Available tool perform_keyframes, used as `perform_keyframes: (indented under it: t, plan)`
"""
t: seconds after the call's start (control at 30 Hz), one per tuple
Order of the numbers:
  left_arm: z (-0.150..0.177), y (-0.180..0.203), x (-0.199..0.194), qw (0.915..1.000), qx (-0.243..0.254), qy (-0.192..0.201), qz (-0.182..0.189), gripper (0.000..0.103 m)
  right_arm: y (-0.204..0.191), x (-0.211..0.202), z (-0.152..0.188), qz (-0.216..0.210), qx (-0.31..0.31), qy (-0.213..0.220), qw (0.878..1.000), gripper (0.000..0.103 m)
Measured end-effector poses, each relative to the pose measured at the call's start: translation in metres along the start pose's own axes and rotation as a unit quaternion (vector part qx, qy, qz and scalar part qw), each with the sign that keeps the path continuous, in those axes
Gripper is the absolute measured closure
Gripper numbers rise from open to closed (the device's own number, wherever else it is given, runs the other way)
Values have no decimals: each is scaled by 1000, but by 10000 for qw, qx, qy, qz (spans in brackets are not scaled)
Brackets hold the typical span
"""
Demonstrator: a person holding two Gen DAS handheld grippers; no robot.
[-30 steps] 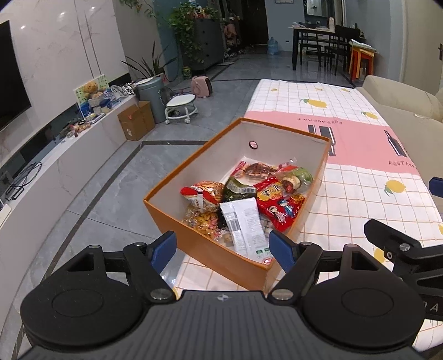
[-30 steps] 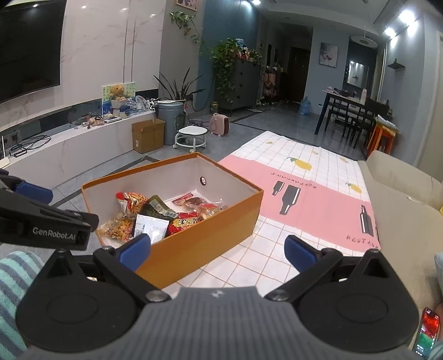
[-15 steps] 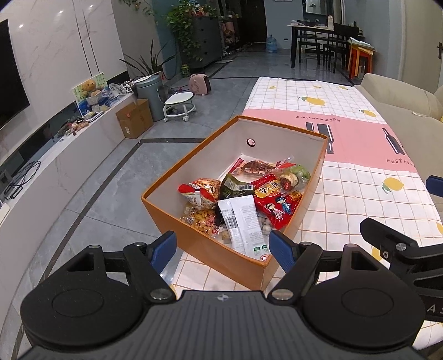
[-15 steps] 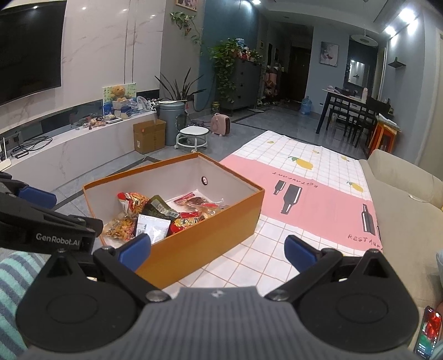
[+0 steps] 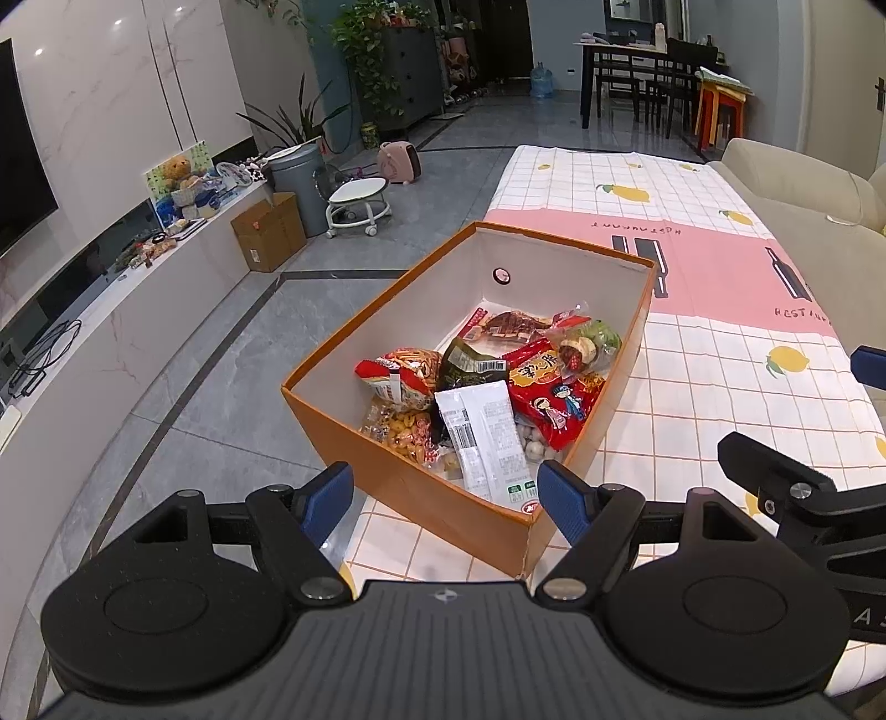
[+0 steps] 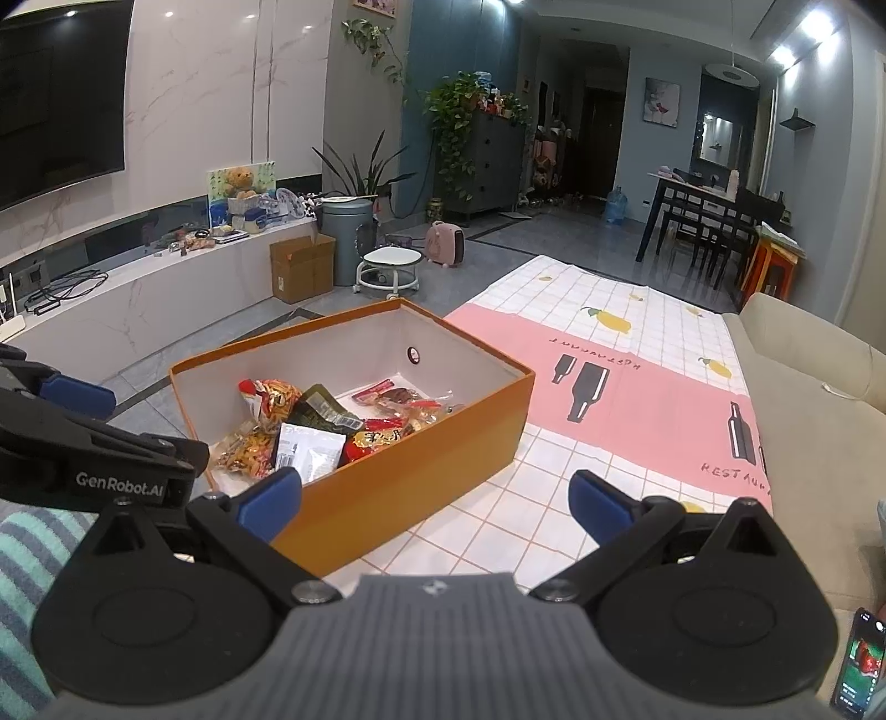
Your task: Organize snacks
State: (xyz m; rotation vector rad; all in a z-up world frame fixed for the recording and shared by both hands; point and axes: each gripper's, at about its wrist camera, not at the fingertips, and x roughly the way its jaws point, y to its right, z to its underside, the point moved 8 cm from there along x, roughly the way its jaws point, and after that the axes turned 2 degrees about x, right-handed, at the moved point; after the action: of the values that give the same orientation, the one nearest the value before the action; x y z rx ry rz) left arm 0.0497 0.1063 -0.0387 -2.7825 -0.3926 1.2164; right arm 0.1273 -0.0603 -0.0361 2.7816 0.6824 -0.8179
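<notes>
Orange box point(image 5: 443, 493) resting on the checked tabletop point(image 5: 720, 399), its near corner at the edge, holding a heap of snack packets point(image 5: 493, 387). Left gripper point(image 5: 446, 495) and right gripper point(image 6: 437, 493) hover before it, jaws apart and empty.

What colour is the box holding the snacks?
The box is orange outside and white inside, clearest in the left wrist view.

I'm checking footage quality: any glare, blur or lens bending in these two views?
Left wrist view: sharp, evenly lit, a little glare on the white packet; the fisheye bends the orange box and floor lines. Right wrist view: dimmer, ceiling lights flare, edges curve, corners black.
</notes>
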Motion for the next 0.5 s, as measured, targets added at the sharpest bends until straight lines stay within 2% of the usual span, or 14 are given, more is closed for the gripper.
perform_keyframes:
  t: [0.5]
  plan:
    - [3,0,3,10000,-5,-41,7,14,0,3,1,-25,-9,-52,10000,4]
